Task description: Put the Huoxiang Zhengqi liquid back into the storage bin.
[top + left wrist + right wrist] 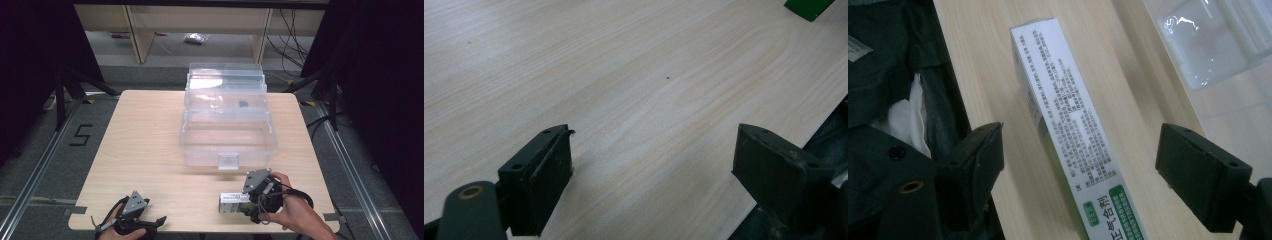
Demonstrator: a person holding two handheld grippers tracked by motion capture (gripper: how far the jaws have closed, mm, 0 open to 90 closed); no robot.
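Between my right gripper's [1078, 150] wide-open jaws lies the box [1068, 115], ungripped on the table [150, 150]; I should centre both pads on its long sides before closing, left gripper [654, 165] open, empty.

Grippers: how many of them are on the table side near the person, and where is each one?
2. The left gripper is at the table's near-left edge, jaws open over bare wood. The right gripper is at the near right, jaws open around a white medicine box.
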